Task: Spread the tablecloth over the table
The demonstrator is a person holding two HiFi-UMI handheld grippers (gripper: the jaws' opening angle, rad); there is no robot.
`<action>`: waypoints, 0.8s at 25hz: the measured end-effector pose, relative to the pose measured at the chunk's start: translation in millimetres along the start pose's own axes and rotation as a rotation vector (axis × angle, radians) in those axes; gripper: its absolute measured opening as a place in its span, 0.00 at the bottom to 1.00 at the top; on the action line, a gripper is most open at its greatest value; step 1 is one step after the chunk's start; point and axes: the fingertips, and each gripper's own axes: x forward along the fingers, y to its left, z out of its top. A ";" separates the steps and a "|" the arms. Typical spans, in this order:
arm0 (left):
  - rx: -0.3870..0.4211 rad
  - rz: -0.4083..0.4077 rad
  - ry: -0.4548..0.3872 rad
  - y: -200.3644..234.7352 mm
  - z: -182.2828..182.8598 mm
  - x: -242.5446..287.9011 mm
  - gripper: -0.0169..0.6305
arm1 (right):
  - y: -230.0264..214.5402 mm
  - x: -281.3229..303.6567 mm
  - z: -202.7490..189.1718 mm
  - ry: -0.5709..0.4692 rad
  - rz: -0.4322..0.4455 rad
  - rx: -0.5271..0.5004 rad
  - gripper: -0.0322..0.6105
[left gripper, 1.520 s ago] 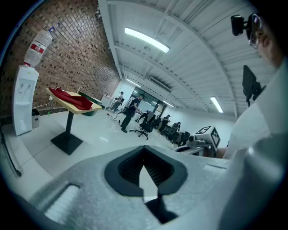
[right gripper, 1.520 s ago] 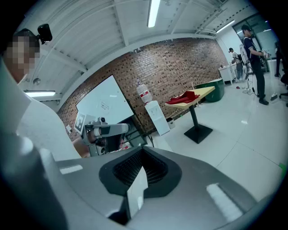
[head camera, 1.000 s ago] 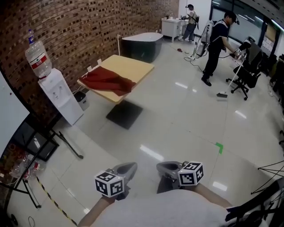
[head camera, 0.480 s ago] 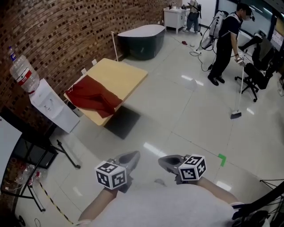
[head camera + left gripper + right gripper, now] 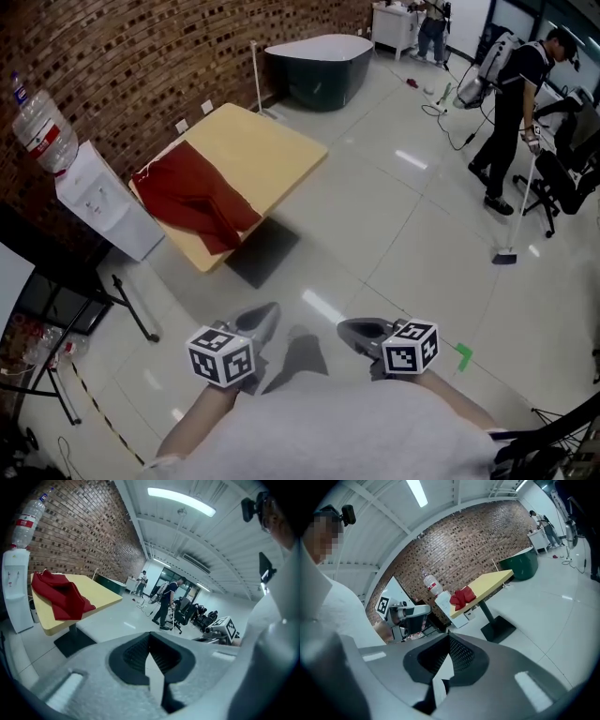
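From my head, looking down: my left gripper (image 5: 262, 319) and my right gripper (image 5: 354, 330) are held side by side low in front of me, above the pale floor (image 5: 403, 234). Both point roughly toward the desk (image 5: 272, 150), which stands well apart from them by the brick wall (image 5: 141, 56). The red cloth (image 5: 199, 195) lies bunched on the desk's left part and reaches its near edge. The rest of the yellow top is bare. A water cooler (image 5: 94, 202) stands just beside that end of the desk, and a dark tub (image 5: 314, 66) sits beyond the desk. A person with a broom (image 5: 514, 112) stands far off at the right.

In the left gripper view, my jaws are clenched together with nothing between them. The cloth is a rumpled heap on the desk at the left, well beyond my tips.

In the right gripper view, these jaws are also clenched tight and empty. The desk stands well off across the floor, with the cloth crumpled at the end nearest the cooler. My left gripper shows at the left edge of this view.
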 end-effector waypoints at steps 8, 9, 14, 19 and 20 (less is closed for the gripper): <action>-0.032 0.080 -0.040 102.2 75.4 34.8 0.03 | -56.5 97.2 112.4 0.054 0.060 -0.034 0.05; -0.038 0.090 -0.048 113.3 85.5 35.7 0.03 | -59.4 111.3 129.5 0.061 0.074 -0.054 0.05; -0.030 0.182 -0.091 161.7 125.0 31.4 0.03 | -55.6 168.3 212.8 0.047 0.167 -0.165 0.05; -0.012 0.320 -0.130 187.1 138.3 24.9 0.03 | -48.6 196.7 246.5 0.054 0.267 -0.200 0.05; -0.015 0.342 -0.122 189.7 137.3 27.1 0.04 | -51.5 200.7 247.1 0.070 0.281 -0.198 0.05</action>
